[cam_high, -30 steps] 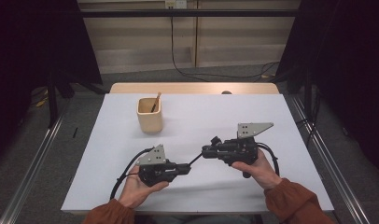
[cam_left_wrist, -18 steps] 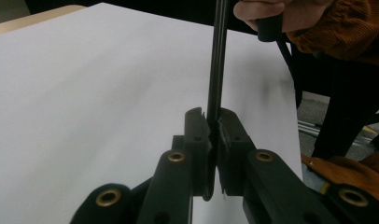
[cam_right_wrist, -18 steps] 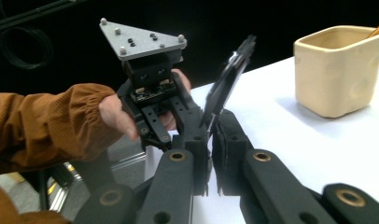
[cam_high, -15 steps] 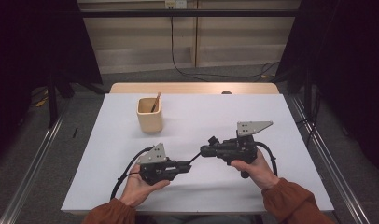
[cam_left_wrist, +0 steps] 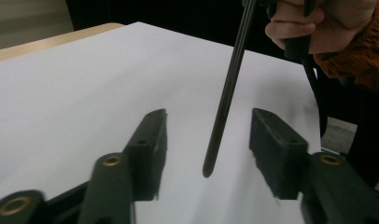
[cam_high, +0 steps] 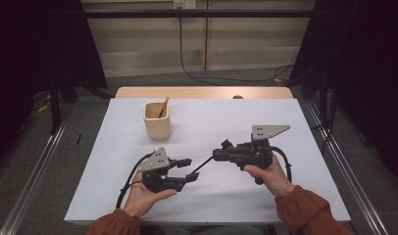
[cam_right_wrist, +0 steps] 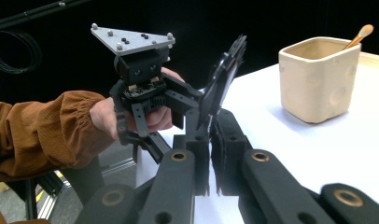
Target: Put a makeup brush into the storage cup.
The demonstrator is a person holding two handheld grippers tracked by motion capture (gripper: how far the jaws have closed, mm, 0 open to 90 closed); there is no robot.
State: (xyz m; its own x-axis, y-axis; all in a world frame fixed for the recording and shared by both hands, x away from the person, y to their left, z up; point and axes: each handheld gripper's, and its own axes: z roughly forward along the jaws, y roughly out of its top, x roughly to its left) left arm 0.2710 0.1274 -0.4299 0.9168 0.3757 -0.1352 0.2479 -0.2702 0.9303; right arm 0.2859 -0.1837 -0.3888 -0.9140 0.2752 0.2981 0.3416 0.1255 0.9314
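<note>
High view: the black stick [cam_high: 204, 164] is gripped by the closed right tool [cam_high: 216, 155] above the near desk [cam_high: 285, 127], its tip left free between the left tool's [cam_high: 192, 168] just-opened jaws, so the handover is judged done and stowing in the cup [cam_high: 157, 125] left.

left gripper [cam_high: 186, 170]: jaws were pinched on the black stick's [cam_high: 203, 165] tip, have just been opening, now stand apart w/ the tip between them, untouched
black stick: now held at one end only, by right gripper [cam_high: 217, 155]
left hand [cam_high: 147, 192]: barely shifted
</note>
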